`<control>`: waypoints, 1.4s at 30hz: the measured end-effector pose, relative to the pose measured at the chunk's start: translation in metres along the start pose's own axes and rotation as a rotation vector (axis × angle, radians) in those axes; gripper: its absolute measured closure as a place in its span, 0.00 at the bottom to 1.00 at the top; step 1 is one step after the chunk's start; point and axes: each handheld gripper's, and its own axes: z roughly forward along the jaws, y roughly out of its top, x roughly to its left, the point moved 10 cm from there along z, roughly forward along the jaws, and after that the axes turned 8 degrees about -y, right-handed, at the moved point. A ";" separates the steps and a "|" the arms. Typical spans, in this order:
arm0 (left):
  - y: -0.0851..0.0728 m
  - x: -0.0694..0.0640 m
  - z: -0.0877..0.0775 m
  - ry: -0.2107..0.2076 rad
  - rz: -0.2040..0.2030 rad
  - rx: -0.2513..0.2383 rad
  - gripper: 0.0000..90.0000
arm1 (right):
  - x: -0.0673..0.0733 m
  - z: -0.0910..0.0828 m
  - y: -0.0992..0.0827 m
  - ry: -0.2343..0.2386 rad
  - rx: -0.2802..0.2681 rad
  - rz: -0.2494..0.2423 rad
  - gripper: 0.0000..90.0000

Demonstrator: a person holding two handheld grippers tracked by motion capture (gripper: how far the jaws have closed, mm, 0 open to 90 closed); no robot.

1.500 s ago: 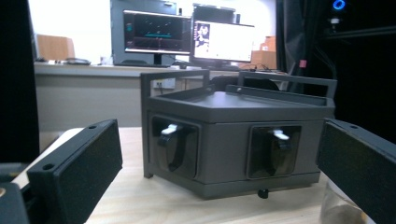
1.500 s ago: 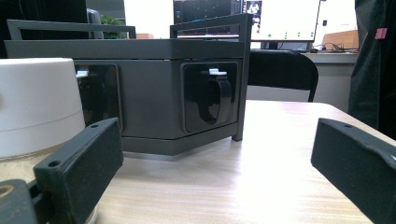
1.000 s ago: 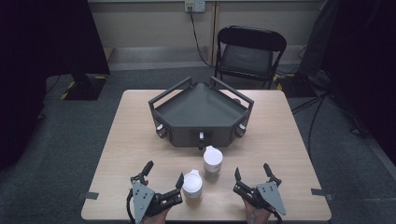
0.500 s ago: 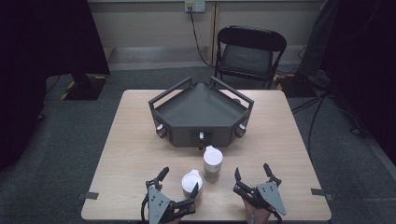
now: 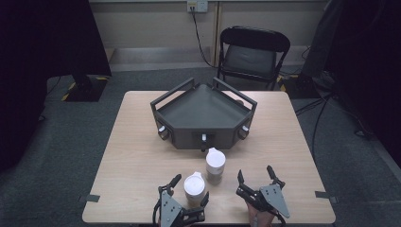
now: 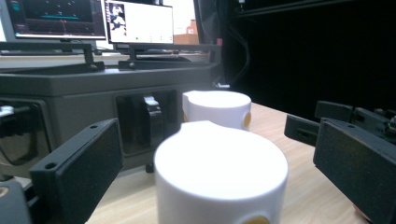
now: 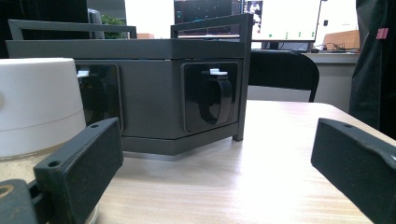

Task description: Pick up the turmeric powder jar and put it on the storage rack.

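Since a second ago, the left gripper [image 5: 188,194] has moved to the right and lower, and its jaws, which have just been closing a little, now stand on both sides of the nearer jar [image 5: 194,188] without pressing it. This jar has a white lid [image 6: 220,158] and stands at the near edge of the table [image 5: 132,156]. A second jar [image 5: 215,165] of the same kind stands just behind it, a little to the right; its contents look brownish, but I cannot tell what they are. Farther away is one grey tray [image 5: 201,113], with nothing inside. The right gripper [image 5: 255,178] rests at the near right, jaws wide apart, holding nothing. So I count two jars, two grippers, one tray.
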 end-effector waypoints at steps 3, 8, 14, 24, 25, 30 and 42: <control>-0.004 -0.001 0.001 -0.004 -0.001 0.014 0.05 | 0.000 0.000 0.000 0.000 0.000 0.000 0.01; -0.010 -0.002 0.003 0.003 0.002 0.028 0.11 | 0.000 0.000 0.000 0.000 0.000 0.000 0.01; -0.016 -0.001 0.007 0.005 -0.003 0.048 0.21 | 0.000 0.000 0.000 0.000 0.000 0.000 0.01; -0.018 -0.002 0.008 0.033 -0.014 0.045 0.34 | 0.000 0.000 0.000 -0.002 0.000 0.000 0.01; -0.019 -0.002 0.008 0.035 -0.016 0.043 0.34 | 0.000 0.000 0.000 -0.002 0.000 0.000 0.01; -0.019 -0.004 0.009 0.044 -0.010 0.036 0.34 | 0.000 0.000 0.000 -0.002 0.000 0.000 0.01; -0.018 -0.003 0.007 0.051 -0.006 0.014 0.34 | 0.000 0.000 0.000 -0.002 0.000 0.000 0.01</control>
